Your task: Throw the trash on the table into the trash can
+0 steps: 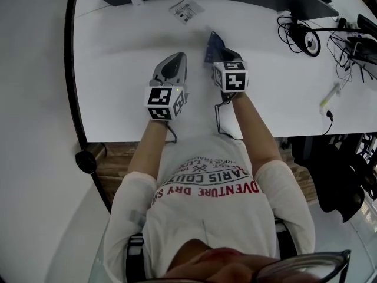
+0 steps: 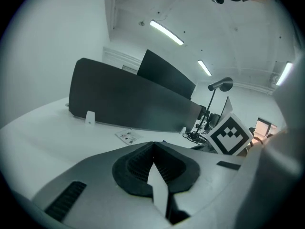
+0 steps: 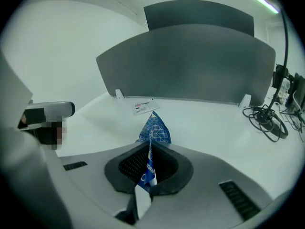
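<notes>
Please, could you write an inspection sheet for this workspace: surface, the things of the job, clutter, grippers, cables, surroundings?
Surface: white table, mostly bare.
Job's things: crinkled blue plastic wrapper, pinched in the right gripper; white printed paper label, flat on the table near the divider; trash can, nothing seen.
Clutter: thin white-and-yellow pen-like stick near the table's right edge.
Grippers: left gripper, jaws together, nothing between them; right gripper, shut on the wrapper.
Cables: black coiled cables at the table's far right.
Surroundings: dark grey divider panel standing behind the table.
</notes>
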`<state>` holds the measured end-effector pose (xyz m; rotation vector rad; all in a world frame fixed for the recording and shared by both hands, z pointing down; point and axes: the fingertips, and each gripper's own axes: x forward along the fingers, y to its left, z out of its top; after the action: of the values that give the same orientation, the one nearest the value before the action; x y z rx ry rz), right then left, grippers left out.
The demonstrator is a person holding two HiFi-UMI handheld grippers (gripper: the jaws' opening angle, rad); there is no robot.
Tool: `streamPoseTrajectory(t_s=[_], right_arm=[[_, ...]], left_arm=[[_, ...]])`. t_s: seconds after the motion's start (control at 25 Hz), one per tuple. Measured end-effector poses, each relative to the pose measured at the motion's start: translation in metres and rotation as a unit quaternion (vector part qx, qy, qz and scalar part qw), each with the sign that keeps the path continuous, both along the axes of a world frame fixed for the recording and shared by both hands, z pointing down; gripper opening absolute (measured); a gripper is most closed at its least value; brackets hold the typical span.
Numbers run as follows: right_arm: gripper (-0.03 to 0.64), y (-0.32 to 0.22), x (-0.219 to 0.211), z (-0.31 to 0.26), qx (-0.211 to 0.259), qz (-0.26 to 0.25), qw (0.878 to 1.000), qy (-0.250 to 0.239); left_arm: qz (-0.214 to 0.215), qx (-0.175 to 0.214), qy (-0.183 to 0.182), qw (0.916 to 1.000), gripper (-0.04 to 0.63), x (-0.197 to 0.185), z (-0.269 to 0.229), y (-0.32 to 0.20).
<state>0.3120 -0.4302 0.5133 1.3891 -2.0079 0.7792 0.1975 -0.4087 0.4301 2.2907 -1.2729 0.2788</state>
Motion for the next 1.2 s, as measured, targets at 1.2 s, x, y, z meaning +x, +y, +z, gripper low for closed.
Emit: streamPoseTrajectory(t_s=[1.2], right_arm=[[0.031,0.35,-0.343,-0.058,-0.022,-0.508,0.854,-0.112]], left_arm=[[-0.552,-0.013,-0.04,0.8331,0.023,-0.257,-0.009,0.466]])
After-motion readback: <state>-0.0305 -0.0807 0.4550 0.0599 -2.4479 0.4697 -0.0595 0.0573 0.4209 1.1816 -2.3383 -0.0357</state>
